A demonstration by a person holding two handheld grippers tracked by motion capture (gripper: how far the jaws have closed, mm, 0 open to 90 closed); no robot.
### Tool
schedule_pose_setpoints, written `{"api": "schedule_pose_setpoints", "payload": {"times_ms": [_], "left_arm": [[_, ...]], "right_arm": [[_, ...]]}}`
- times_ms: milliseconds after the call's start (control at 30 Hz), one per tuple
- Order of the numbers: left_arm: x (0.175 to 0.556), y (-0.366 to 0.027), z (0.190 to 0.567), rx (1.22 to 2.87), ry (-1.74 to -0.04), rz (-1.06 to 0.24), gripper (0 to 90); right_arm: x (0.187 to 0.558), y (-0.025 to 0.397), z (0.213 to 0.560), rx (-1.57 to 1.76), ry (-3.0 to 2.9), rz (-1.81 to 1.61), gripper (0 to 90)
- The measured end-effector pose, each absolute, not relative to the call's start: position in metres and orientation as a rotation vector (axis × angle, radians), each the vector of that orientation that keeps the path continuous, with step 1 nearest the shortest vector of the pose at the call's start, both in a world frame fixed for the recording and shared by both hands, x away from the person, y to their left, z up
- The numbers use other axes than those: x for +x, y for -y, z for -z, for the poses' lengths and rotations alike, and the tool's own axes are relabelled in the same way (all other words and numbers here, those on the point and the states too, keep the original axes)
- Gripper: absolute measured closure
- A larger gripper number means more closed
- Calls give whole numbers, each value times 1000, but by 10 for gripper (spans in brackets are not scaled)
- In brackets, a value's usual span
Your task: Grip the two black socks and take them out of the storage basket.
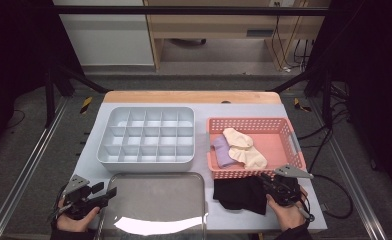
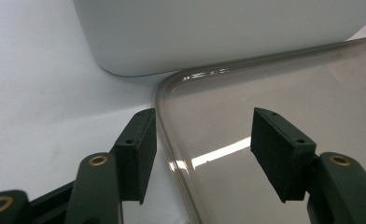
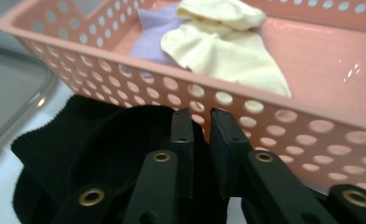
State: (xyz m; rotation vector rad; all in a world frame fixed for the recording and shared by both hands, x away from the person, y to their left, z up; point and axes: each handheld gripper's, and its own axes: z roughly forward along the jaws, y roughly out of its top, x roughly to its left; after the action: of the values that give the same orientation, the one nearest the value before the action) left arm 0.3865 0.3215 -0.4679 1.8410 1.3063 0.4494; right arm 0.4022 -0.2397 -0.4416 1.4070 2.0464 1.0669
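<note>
Light falls from overhead, bright and even on the pale counter, while the floor and room around it sink into deep darkness at both sides. A white strip of glare lies across the metal tray, repeated as a streak in the left gripper view. Shadows under objects are soft. In the right gripper view the black cloth loses detail, and the nearest jaws look slightly blurred. The high view is grainy.
</note>
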Motion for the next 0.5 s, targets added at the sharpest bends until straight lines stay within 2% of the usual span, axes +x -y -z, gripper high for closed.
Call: {"api": "schedule_pose_setpoints", "payload": {"times_ms": [167,500], "left_arm": [[387,-321,468,1846,-1307,-449,402],[386,-321,468,1839,-1309,-445,402]], "right_arm": [[396,239,427,1372,-2007,-1124,737],[386,219,413,1284,-2053,-1183,762]]}}
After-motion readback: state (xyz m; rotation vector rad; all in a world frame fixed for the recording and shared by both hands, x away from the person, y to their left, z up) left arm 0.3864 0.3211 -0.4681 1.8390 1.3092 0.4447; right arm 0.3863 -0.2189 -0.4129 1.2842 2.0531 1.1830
